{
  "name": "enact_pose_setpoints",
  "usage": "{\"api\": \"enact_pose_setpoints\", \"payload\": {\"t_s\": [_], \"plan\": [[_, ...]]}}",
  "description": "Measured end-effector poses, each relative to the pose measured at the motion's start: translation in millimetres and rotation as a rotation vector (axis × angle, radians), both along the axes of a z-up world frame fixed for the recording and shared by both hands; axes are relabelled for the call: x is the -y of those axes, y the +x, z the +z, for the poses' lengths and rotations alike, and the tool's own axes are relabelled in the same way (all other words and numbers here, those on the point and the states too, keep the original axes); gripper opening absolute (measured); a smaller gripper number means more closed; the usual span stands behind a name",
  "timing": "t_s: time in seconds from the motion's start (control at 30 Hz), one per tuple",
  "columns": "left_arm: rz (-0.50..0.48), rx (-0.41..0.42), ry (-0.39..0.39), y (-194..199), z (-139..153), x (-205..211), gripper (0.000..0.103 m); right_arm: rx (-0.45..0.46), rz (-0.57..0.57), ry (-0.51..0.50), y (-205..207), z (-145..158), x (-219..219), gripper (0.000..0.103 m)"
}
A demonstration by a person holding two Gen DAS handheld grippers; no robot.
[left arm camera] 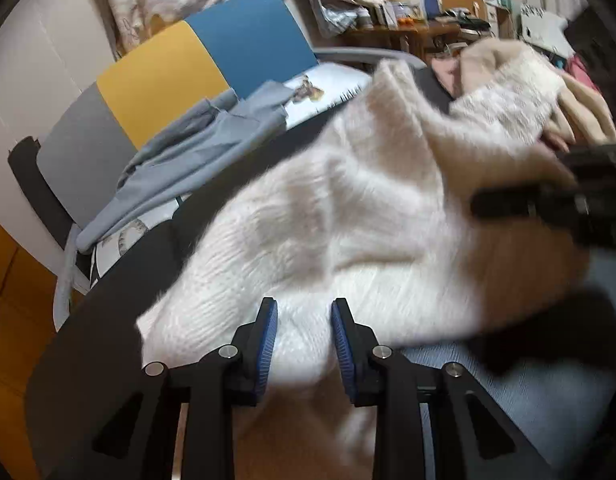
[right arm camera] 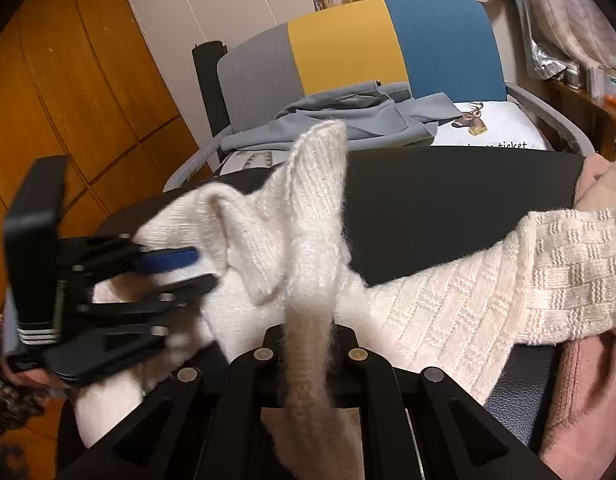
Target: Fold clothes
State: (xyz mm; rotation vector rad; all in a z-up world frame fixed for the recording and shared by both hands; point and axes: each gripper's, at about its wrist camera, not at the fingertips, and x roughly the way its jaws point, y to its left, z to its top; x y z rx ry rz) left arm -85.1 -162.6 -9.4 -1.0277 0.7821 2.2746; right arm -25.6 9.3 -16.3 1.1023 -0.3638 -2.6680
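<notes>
A white knitted sweater (right arm camera: 448, 300) lies bunched across the black table (right arm camera: 448, 200). My right gripper (right arm camera: 308, 332) is shut on a raised fold of it, and the strip of knit stands up between its fingers and hides the pads. In the left wrist view the sweater (left arm camera: 328, 220) spreads ahead, and my left gripper (left arm camera: 304, 344) has its blue pads pressed on a thick fold at the near edge. The right wrist view shows the left gripper (right arm camera: 179, 272) at the sweater's left end. The right gripper (left arm camera: 548, 196) appears blurred at the right.
Behind the table stands a chair with a grey, yellow and blue back (right arm camera: 348, 48), holding a grey garment (right arm camera: 348, 120) and a white deer-print cushion (right arm camera: 488, 128). A pink cloth (right arm camera: 580, 380) and a person's hand (left arm camera: 580, 120) are at the right. Orange wooden panels (right arm camera: 67, 80) are on the left.
</notes>
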Motion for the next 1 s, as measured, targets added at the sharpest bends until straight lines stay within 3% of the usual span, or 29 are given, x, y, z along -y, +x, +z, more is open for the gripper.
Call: {"api": "enact_pose_setpoints", "payload": {"t_s": [0.2, 0.27, 0.37, 0.43, 0.47, 0.53, 0.7, 0.8, 0.9, 0.93, 1.0], "plan": [[0.054, 0.038, 0.084, -12.0, -5.5, 21.3, 0.029, 0.033, 0.041, 0.015, -4.3, -5.3, 9.1, 0.009], [0.054, 0.012, 0.087, -9.8, -2.4, 14.5, 0.029, 0.043, 0.055, 0.030, -5.4, -6.9, 14.3, 0.011], [0.029, -0.026, 0.101, -4.3, 4.1, 5.7, 0.029, 0.039, 0.056, 0.043, -4.6, -6.9, 17.3, 0.022], [0.045, -0.032, 0.060, -12.0, 0.2, -1.0, 0.029, 0.036, 0.055, 0.043, -4.4, -6.6, 18.0, 0.038], [0.056, -0.026, 0.028, -17.0, -4.4, -4.9, 0.029, 0.044, 0.055, 0.044, -5.5, -7.6, 18.6, 0.041], [0.062, -0.013, -0.010, -19.1, -9.8, -8.4, 0.029, 0.054, 0.055, 0.048, -8.6, -9.2, 21.0, 0.042], [0.014, 0.004, -0.002, 0.4, -4.4, -6.4, 0.029, 0.076, 0.041, 0.088, -12.3, -13.3, 22.4, 0.044], [0.003, 0.005, -0.034, 1.4, -17.2, -2.2, 0.029, 0.089, 0.038, 0.078, -15.0, -16.5, 21.1, 0.044], [0.000, -0.054, -0.080, 1.3, -29.2, -5.8, 0.034, 0.113, 0.044, 0.084, -21.4, -20.8, 23.3, 0.043], [0.014, -0.074, -0.090, 0.5, -31.0, -7.4, 0.035, 0.117, 0.046, 0.087, -22.0, -21.5, 25.0, 0.035], [0.047, -0.082, -0.078, -3.4, -31.8, -7.5, 0.035, 0.117, 0.048, 0.099, -20.4, -22.8, 29.5, 0.007]]}}
